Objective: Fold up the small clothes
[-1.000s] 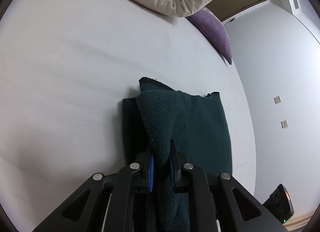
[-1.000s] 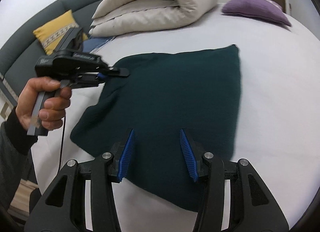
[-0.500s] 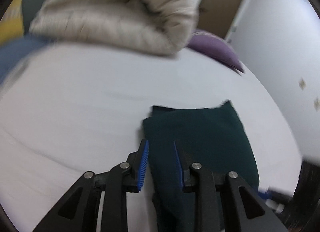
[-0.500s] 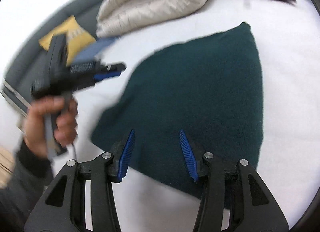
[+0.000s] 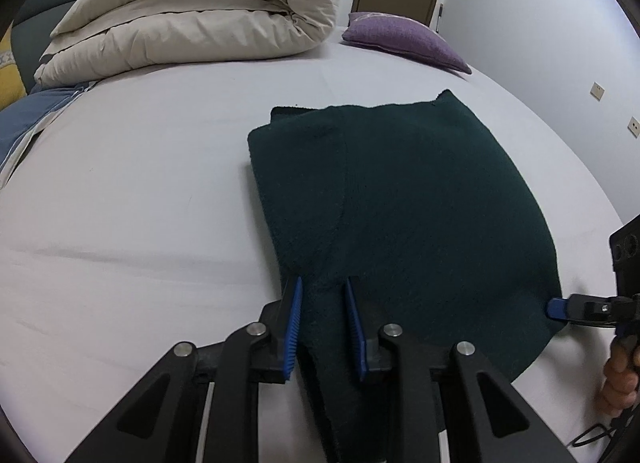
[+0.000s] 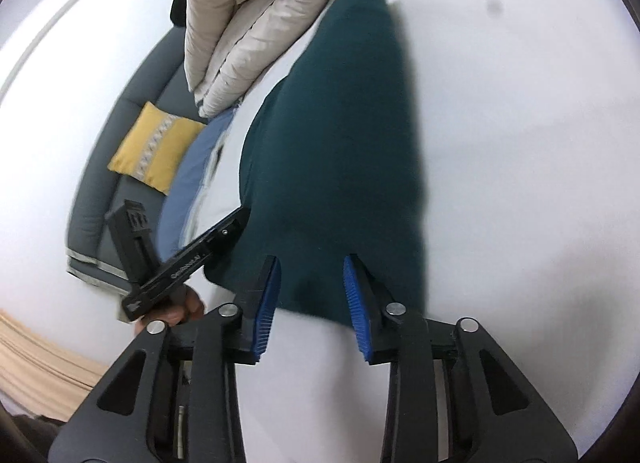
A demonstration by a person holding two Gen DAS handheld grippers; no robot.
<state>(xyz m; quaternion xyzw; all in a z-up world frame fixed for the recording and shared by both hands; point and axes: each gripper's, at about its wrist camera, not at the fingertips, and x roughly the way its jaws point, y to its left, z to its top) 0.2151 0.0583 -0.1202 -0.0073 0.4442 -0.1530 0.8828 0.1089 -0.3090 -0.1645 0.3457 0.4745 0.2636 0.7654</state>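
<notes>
Since the earlier frame the left gripper (image 5: 322, 319) has let go of the raised fold, which now lies flat; both tools have swung down to the near hem. Dark green garment (image 5: 400, 215) lies folded on the bed (image 5: 140, 191), its long axis running away from both grippers. Left jaws stand slightly spread, cloth between them, not visibly pinched. Right gripper (image 6: 310, 303) straddles the near right corner, its jaws closing with cloth between, pads not yet pressing. Both hands are about equally near.
</notes>
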